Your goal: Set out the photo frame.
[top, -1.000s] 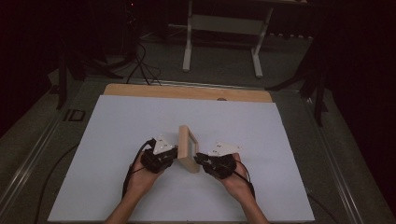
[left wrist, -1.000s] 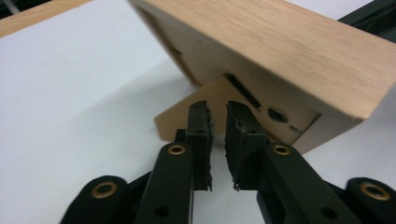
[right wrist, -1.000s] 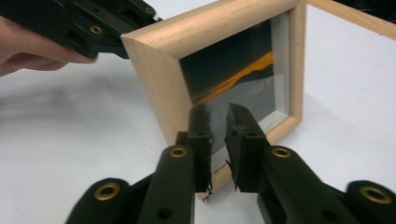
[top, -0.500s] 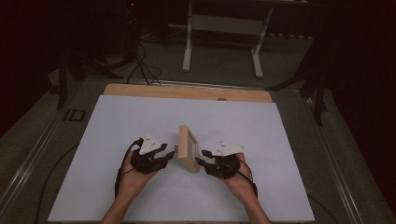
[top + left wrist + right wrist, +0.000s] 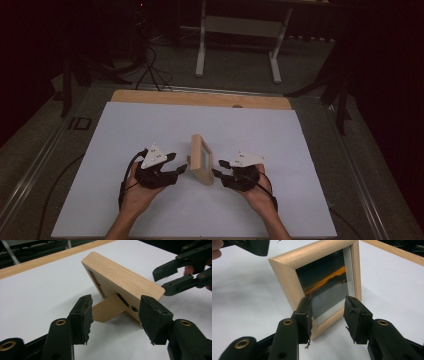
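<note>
though propped upright, wooden picture frame (image 5: 201, 159) between two parted hand-held grippers

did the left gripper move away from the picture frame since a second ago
Yes. In the high view the left gripper has backed off leftward from the standing picture frame, jaws just opened, nothing between them.

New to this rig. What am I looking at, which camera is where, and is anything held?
No robot here: a person holds a two-jaw claw in each hand. The high view looks down on the table; the left claw and right claw flank a small wooden frame standing upright on the white sheet. The other two pictures come from cameras riding on each claw. The left gripper view shows the frame's back and its prop stand; the right gripper view shows the glass front. Both claws' jaws have just been opening and stand apart from the frame, so nothing is held.
</note>
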The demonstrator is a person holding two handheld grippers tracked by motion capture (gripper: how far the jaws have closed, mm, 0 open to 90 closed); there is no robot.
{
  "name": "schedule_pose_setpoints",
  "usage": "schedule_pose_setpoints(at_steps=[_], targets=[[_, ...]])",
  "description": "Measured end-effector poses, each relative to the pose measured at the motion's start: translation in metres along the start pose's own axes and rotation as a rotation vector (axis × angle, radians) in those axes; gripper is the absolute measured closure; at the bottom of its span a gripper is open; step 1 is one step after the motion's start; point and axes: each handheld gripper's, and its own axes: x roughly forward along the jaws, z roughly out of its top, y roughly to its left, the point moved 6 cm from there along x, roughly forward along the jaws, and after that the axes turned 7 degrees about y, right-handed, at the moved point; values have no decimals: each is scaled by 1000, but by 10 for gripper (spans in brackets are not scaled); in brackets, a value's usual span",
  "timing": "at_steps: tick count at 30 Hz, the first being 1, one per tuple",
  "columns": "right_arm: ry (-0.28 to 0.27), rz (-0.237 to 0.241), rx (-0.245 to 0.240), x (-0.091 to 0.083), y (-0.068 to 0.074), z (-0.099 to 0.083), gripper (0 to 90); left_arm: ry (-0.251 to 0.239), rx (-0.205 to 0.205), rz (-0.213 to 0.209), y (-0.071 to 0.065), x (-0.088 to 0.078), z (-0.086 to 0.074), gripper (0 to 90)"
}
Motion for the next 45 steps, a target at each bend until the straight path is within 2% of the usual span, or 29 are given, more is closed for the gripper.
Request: schedule_pose_setpoints(at_steps=[7, 13, 24, 31, 34, 45], targets=[[-4, -6, 7, -1, -1, -1, 579, -6, 5, -41, -9, 0, 3, 416], [1, -4, 5, 0, -2, -2, 576, 6, 13, -51, -16, 5, 4, 379], [-2, -9, 12, -1, -4, -2, 572, 6, 0, -37, -26, 19, 9, 328], [0, -3, 10, -1, -4, -3, 565, 2, -18, -4, -27, 30, 11, 299], [1, -4, 10, -1, -4, -3, 565, 18, -15, 8, -31, 38, 12, 292], [3, 1, 6, 0, -4, -3, 558, 38, -45, 18, -27, 50, 15, 266]])
